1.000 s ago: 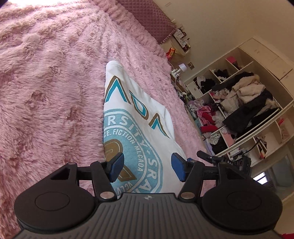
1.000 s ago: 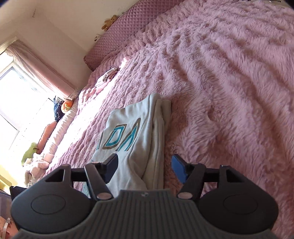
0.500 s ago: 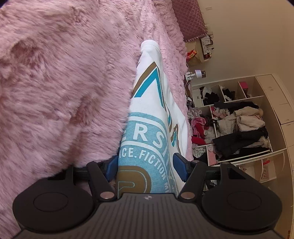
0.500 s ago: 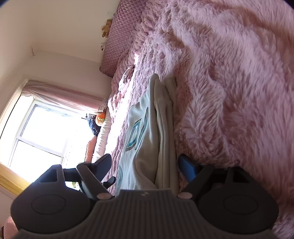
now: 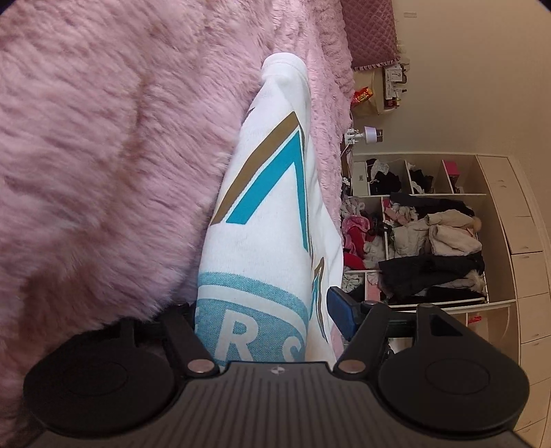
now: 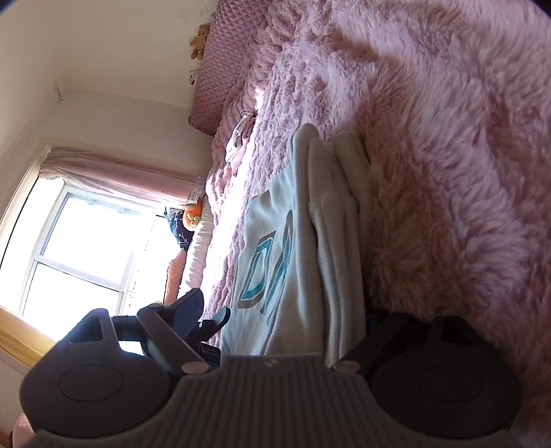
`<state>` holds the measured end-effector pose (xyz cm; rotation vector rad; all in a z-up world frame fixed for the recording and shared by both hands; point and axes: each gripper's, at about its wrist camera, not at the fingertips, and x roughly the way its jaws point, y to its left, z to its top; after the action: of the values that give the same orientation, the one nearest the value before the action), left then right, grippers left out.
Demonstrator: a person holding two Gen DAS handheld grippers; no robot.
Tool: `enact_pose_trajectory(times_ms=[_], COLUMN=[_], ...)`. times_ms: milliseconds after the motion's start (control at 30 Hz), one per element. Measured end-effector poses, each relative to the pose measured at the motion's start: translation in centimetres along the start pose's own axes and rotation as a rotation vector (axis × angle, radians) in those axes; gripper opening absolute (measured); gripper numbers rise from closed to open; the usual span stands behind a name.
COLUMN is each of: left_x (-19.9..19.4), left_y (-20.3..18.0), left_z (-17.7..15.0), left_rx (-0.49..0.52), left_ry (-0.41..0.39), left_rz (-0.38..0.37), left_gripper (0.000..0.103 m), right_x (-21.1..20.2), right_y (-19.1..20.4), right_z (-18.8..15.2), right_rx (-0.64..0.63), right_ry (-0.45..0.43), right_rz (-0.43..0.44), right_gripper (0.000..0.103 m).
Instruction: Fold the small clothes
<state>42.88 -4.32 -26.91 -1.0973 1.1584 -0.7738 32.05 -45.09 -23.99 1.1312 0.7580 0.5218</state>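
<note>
A folded white garment (image 5: 272,220) with teal and gold lettering lies on the fluffy pink bedspread (image 5: 103,155). My left gripper (image 5: 261,310) is open, its jaws either side of the garment's near edge, the left one sunk in the fur. In the right wrist view the garment (image 6: 303,248) shows its stacked folded layers. My right gripper (image 6: 286,320) is open and straddles the opposite edge; its right finger is buried in the fur.
Open shelves (image 5: 423,234) stuffed with clothes stand beyond the bed. A quilted pink headboard (image 5: 372,31) and a cluttered nightstand (image 5: 375,96) are at the far end. A bright window (image 6: 79,248), soft toys and another small garment (image 6: 241,138) lie on the other side.
Both grippers have dropped low and slid forward onto the garment's opposite edges, so the cloth now sits between each pair of open jaws. The views have tilted sideways.
</note>
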Motion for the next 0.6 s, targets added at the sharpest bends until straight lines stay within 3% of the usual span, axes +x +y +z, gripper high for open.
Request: enact_pose_trajectory(times_ms=[67,100,133,167,300,400,600], left_x=[0.0,0.1,-0.2,-0.2,-1.1,-1.7,-3.8], left_y=[-0.3,-0.5,-0.7,-1.1,-1.9,-3.6,-8.1], left_z=[-0.2,-0.2,-0.6,-0.7,-1.5,-2.1,-3.0], left_rx=[0.008,0.016,0.030,0.051,0.068,0.134,0.240], left_ry=[0.008,0.011,0.015,0.020,-0.013,-0.028,-0.021], left_rz=[0.008,0.016,0.038,0.078,0.117,0.118,0.123], left_gripper=[0.075,0.073,0.064,0.051,0.040,0.036,0.036], right_x=[0.4,0.5,0.6,0.8,0.8,0.0,-0.4], right_y=[0.6,1.0,1.4,1.6,2.2,2.9,8.8], right_z=[0.0,-0.1,-0.2,-0.2,-0.2,-0.4,-1.3], right_rx=[-0.020,-0.033,-0.050,-0.062,-0.074,-0.081,-0.200], right_ry=[0.001,0.000,-0.001,0.000,-0.003,-0.023,-0.043], right_rz=[-0.027,-0.051,-0.083,-0.114,-0.211,-0.228,-0.196], right_gripper=[0.082,0.076,0.072,0.065,0.026,0.023,0.023])
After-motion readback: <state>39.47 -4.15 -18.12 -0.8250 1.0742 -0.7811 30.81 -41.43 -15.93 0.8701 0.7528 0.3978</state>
